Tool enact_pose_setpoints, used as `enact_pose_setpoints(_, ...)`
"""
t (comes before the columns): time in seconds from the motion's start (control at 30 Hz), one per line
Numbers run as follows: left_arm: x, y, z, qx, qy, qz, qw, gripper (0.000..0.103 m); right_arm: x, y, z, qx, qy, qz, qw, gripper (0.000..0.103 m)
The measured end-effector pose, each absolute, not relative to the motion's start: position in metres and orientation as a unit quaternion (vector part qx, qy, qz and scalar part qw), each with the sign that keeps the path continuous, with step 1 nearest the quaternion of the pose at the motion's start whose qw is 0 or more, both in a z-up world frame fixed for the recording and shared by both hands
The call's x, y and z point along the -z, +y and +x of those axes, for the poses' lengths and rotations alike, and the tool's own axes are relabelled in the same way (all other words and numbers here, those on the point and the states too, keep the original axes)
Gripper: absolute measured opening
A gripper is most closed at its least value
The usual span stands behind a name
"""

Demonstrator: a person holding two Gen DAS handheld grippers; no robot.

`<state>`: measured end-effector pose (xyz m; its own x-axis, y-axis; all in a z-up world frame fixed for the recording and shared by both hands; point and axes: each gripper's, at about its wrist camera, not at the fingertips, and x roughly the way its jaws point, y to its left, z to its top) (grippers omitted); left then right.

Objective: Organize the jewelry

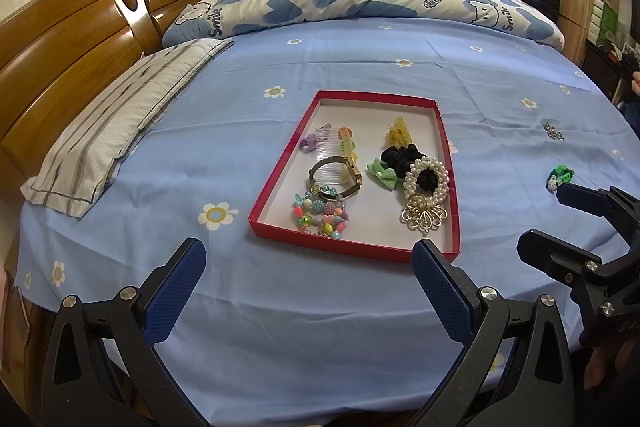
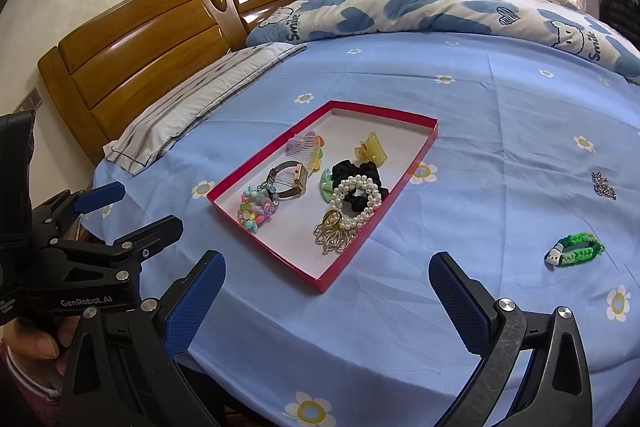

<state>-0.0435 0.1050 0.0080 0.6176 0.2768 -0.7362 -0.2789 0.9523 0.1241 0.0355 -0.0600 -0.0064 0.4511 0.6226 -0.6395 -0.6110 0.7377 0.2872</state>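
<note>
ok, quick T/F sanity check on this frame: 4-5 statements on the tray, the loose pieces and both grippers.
1. The red tray already holds several pieces, including a pearl scrunchie. True.
2. The green braided band lies inside the tray. False: it lies on the blue sheet, to the right of the tray.
3. Both grippers are open and empty. True: the left gripper and the right gripper show wide jaws with nothing between them.
4. The right gripper is shut on the sparkly hair clip. False: the clip lies untouched on the sheet, apart from the tray.
5. The yellow claw clip sits in the tray. True.
</note>
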Motion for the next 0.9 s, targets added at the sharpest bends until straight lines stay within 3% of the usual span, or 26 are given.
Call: enact_pose_setpoints(0.9, -0.0049, 0.1071, -0.0411, -0.153, 0.410, -0.002, 0.899, 0.103, 0.0054, -0.0584, 0.0360, -0.363, 0.380, 0.009, 0.851, 0.103)
